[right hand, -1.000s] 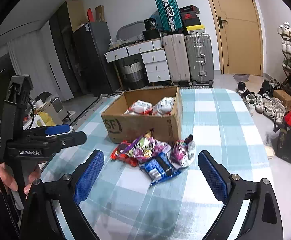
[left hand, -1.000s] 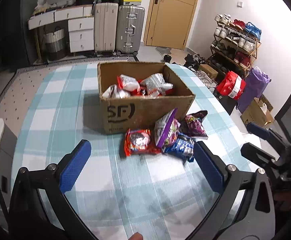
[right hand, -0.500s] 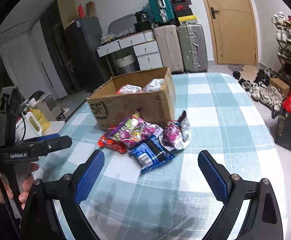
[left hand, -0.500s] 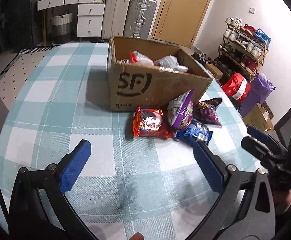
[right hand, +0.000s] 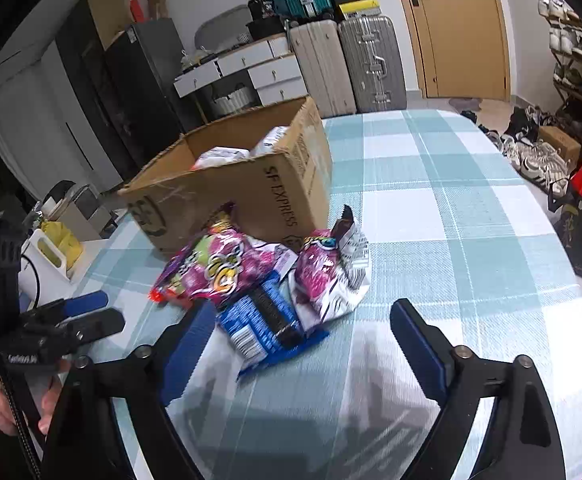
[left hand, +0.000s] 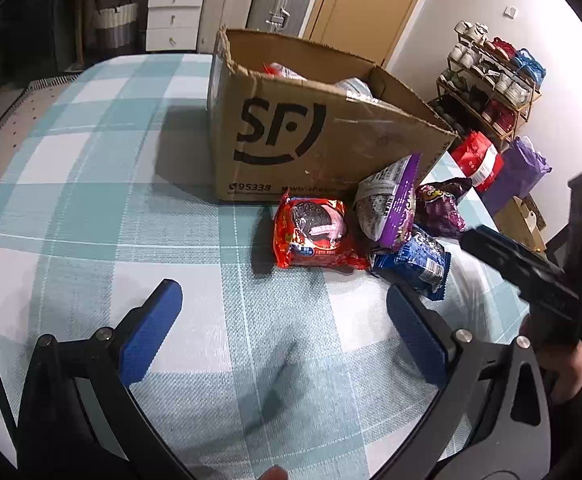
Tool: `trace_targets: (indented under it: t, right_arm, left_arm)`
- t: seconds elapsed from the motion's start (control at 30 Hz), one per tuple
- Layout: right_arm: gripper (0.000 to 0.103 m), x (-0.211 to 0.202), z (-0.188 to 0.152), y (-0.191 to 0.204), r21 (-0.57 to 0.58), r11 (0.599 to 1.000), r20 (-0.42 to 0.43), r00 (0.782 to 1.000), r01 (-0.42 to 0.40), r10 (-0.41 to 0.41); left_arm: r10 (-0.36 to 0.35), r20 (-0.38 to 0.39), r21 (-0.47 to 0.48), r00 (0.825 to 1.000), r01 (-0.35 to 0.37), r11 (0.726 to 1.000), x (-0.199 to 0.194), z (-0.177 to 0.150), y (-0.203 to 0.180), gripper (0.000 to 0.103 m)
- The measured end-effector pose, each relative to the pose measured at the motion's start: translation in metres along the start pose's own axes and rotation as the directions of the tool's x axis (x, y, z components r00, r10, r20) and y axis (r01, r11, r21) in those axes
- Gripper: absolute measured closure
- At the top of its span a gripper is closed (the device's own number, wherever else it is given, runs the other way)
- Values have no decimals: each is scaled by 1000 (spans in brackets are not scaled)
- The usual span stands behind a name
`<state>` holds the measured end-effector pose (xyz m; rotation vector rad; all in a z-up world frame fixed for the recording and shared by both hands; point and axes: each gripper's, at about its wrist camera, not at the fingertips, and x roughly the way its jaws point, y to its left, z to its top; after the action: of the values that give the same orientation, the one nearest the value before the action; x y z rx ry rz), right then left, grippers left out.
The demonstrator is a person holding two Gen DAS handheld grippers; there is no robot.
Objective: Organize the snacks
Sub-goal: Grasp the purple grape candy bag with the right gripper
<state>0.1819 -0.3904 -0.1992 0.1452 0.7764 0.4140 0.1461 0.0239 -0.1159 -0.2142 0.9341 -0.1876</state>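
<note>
A brown SF cardboard box (left hand: 311,136) stands on the checked tablecloth and holds several snack packs; it also shows in the right wrist view (right hand: 251,192). In front of it lie a red cookie pack (left hand: 315,236), a purple-and-white bag (left hand: 389,208), a dark purple bag (left hand: 441,208) and a blue cookie pack (left hand: 415,260). My left gripper (left hand: 283,324) is open and empty, just short of the red pack. My right gripper (right hand: 303,344) is open and empty, its jaws either side of the blue pack (right hand: 267,328), beside a pink bag (right hand: 327,276) and a purple bag (right hand: 219,268).
The table (left hand: 91,200) has a teal and white checked cloth. Its right edge drops to a floor with shoes, bags and a shoe rack (left hand: 491,80). Suitcases (right hand: 351,64) and drawers stand behind. A white container (right hand: 51,256) sits at the left table edge.
Both grippers have moved forward and lower toward the snack pile. The right gripper's jaws now reach around the blue pack. Both stay open.
</note>
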Motion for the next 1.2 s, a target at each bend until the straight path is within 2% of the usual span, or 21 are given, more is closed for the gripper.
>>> trace_targets:
  t: [0.27,0.47,0.5,0.67,0.73,0.93,1.1,1.2]
  right_arm:
    - [22,33,23,-25,86,996,-31,999,33,-31]
    - [38,56,33,-34,105,994,-69,998,9,-2]
    - [46,59,34,-35,106,994,-73,997,0,8]
    - [58,62,30,-49,153,982,-23,993,-109,114]
    - [59,59,27,-57,187,974,-6,992,-125,129]
    - [59,46,21,-58,180,977,30,993,-117,113]
    - [59,41,14,-59,188,969,51,987,-158,151]
    - [59,38,13,-59,190,973,45,991,-134,127]
  left_arm:
    - [-16,-20,0,1000,16,1000,17,9,1,1]
    - [-31,-38,3,999,31,1000,27,17,-2,1]
    - [-40,-38,4,998,40,999,29,19,-3,1]
    - [-57,-41,24,998,58,998,29,23,-13,1]
    - [-58,-41,33,997,60,998,31,26,-17,1]
    - [-58,-59,40,997,61,997,36,34,-25,1]
    - [-71,-65,67,995,75,995,33,38,-34,1]
    - [-83,-56,62,995,87,994,31,44,-39,1]
